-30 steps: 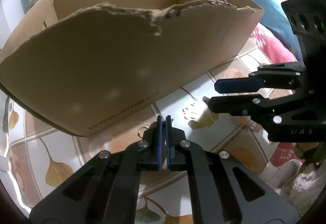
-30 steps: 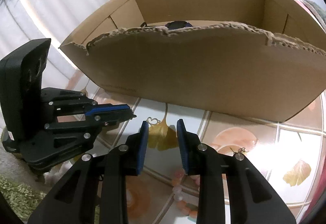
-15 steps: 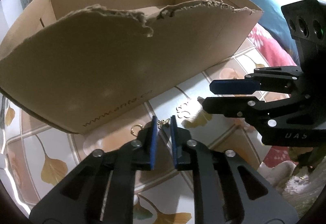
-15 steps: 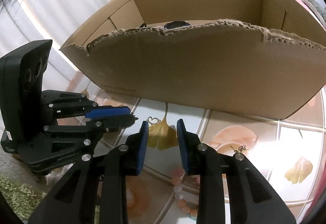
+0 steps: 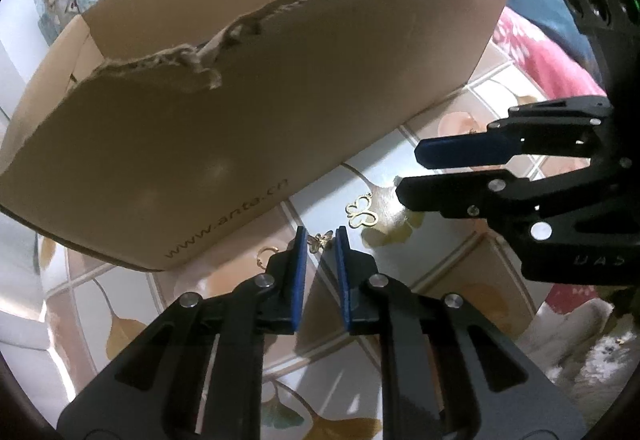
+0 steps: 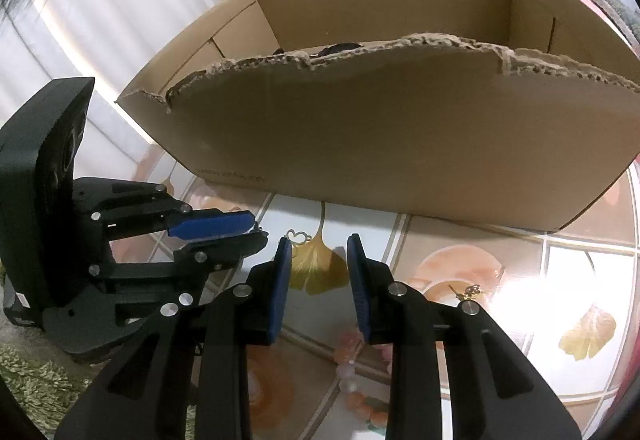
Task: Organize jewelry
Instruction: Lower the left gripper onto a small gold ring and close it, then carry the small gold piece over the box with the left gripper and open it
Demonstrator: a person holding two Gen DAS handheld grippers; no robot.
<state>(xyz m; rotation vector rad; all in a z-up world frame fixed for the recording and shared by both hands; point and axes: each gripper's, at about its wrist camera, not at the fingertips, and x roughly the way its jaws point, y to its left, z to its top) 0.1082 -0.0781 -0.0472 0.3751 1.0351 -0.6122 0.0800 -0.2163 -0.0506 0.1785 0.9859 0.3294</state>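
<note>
Presently: small gold charm [image 5: 322, 240] on the bench [image 5: 384, 176], at the tips of the left gripper [image 5: 321, 240], whose jaws are closing, not yet pressing it. Butterfly pendant [image 5: 361, 211] just beyond, toward the right gripper [image 6: 319, 255], jaws parted, empty.

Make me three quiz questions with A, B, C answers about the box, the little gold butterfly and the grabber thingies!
1. Where does the gold butterfly charm lie?
A. inside the box
B. on the table in front of the box
C. on the green rug

2. What colour are the pads on the jaws?
A. blue
B. red
C. white

3. What is the near top edge of the cardboard box like?
A. taped shut
B. neatly folded
C. torn and ragged

Answers: 1 B, it rests on the patterned table near the box wall. 2 A, the left gripper and right gripper both show blue pads. 3 C, the edge is jagged.
</note>
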